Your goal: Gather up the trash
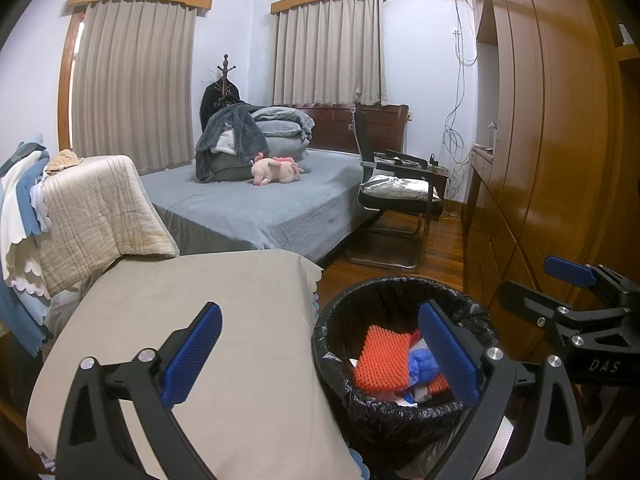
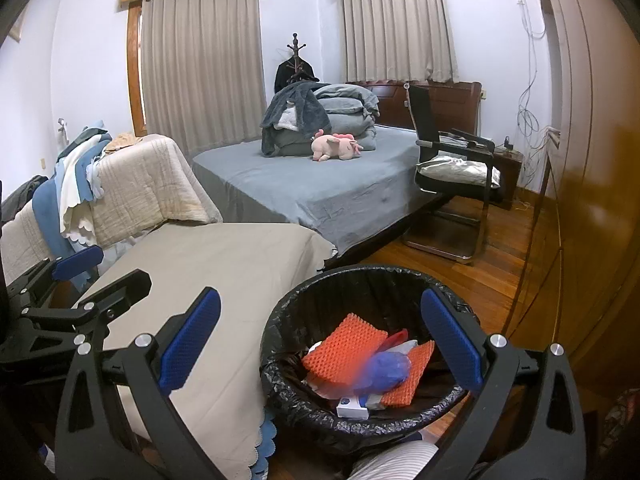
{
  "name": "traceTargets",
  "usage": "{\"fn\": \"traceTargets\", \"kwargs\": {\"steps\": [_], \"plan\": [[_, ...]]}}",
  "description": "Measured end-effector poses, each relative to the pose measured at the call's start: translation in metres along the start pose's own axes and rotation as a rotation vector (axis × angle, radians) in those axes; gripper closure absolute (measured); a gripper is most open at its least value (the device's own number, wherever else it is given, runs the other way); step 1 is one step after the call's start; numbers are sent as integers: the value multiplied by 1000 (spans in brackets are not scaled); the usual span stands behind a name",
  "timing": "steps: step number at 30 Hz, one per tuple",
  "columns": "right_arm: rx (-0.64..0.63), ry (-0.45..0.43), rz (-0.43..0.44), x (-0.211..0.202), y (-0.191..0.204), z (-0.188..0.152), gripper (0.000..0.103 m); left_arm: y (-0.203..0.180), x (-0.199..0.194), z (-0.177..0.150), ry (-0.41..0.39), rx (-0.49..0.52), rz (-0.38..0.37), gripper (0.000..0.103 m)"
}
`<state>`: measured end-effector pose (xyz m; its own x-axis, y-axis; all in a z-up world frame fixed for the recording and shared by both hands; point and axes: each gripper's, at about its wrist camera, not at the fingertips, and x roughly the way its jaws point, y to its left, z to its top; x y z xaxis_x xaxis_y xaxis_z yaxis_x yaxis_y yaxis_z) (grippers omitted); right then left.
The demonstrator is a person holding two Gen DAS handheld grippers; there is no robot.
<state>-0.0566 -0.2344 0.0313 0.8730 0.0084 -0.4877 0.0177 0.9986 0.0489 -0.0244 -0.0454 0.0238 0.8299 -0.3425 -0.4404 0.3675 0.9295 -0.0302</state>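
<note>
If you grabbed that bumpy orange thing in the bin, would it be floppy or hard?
Probably soft and bendy: the orange foam net looks like open mesh padding and lies slightly curved over the other trash. It is likely very light for its size. Its bumpy surface should grip well, not slip, though it may squash flat when pinched.

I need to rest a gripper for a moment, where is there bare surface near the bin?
The beige cloth-covered table left of the trash bin is bare from its scalloped edge to the draped quilt. Wood floor between bin, chair and wardrobe is free. The bin holds orange mesh and blue plastic.
</note>
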Motion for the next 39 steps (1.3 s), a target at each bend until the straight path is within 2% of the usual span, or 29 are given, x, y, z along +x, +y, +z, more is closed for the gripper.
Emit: {"fn": "traceTargets", "kwargs": {"steps": [39], "plan": [[1, 5, 2, 0, -1, 0, 5, 1, -1, -2, 7, 1, 1, 6]]}}
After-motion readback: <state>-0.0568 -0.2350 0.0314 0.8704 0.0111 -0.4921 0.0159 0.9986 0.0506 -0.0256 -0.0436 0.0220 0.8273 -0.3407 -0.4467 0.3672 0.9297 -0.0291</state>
